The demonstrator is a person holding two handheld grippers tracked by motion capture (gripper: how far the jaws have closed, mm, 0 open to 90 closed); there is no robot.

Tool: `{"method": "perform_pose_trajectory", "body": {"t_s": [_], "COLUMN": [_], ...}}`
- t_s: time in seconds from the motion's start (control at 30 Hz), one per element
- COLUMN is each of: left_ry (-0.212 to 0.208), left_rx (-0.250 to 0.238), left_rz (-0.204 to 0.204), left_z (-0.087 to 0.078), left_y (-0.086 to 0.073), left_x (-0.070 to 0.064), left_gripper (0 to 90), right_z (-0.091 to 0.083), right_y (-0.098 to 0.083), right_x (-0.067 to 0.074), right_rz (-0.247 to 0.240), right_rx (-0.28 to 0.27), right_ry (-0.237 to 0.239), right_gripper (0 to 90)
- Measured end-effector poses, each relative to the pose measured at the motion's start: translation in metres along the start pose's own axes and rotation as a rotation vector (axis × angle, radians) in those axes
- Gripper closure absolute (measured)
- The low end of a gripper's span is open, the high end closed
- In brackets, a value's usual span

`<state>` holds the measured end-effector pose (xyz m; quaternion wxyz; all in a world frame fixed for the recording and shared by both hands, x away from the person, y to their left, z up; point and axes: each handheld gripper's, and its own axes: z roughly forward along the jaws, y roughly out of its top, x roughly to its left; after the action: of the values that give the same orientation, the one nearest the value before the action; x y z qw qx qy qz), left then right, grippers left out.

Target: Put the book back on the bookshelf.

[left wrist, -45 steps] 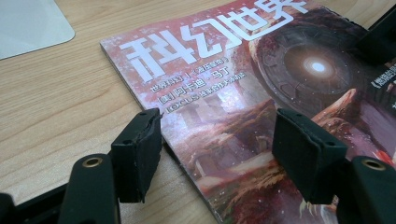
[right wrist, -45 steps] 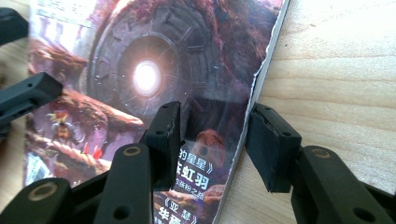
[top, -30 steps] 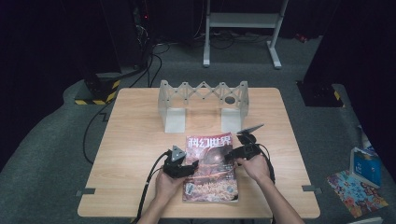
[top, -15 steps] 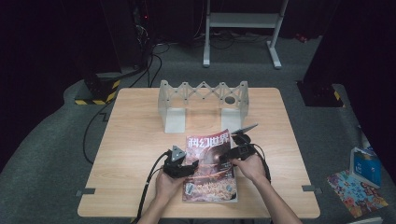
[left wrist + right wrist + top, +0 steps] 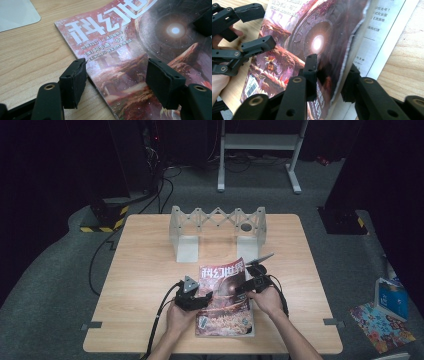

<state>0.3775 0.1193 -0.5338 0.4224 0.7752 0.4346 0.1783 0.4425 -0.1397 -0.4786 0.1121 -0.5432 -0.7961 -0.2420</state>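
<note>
Pinching the lifted front cover [image 5: 332,50] of the magazine [image 5: 223,305], the right gripper [image 5: 329,82] has one black jaw on the printed face and the other behind it, against the cover's ragged white edge; these jaws have just been closing, and compared with a second ago the cover has come up off the white inner page [image 5: 384,32], which now lies bare. The left gripper [image 5: 117,82] holds its jaws apart at a middling width, one blocky rubber-like pad over the bare wood just off the spine, the other over the glossy cover, neither plainly pressing; it sits as it did a second ago, at the magazine's left edge. Each jaw is matt black plastic with brass-coloured rivets at the joints.

Glossy and thin, the magazine shows a reddish fantasy scene with a glowing ring, white block lettering and a barcode. It lies at the near middle of the pale wood-grain table [image 5: 150,265], between the person's two hands. Farther back stands a grey zigzag folding rack [image 5: 217,227] on two flat feet. Carpeted dark floor surrounds the table.
</note>
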Motion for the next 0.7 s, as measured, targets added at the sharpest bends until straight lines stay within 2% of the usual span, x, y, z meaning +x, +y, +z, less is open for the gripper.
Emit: {"method": "perform_pose_trajectory", "body": {"t_s": [0.1,0.2,0.33,0.53,0.6,0.7], "left_ry": [0.001,0.01,0.007,-0.019,-0.011,-0.02], "left_rx": [0.003,0.005,0.011,0.024,0.024,0.026], "left_rz": [0.003,0.025,0.029,0.022,0.019,0.009], "left_z": [-0.0002,-0.0012,-0.0022,-0.0028,-0.0031,-0.003], "left_y": [0.0003,0.0004,0.0006,0.0011,0.0015,0.0018], "left_x": [0.0001,-0.0007,0.0004,0.0027,0.0032,0.0043], "left_gripper": [31.8,30.3,29.2,27.0,24.1,21.7], "right_z": [-0.0017,-0.0027,-0.0046,-0.0074,-0.0091,-0.0101], "right_y": [-0.0005,-0.0015,-0.0027,-0.0034,-0.0044,-0.0057], "right_x": [-0.0013,-0.0018,-0.0007,-0.0004,0.0005,0.0011], "right_rz": [-0.01,-0.012,-0.045,-0.076,-0.086,-0.108], "right_rx": [0.002,-0.012,-0.025,-0.032,-0.031,-0.033], "right_ry": [0.009,0.029,0.035,0.049,0.056,0.054], "right_gripper": [75.7,78.2,80.2,82.9,83.3,83.6]}}
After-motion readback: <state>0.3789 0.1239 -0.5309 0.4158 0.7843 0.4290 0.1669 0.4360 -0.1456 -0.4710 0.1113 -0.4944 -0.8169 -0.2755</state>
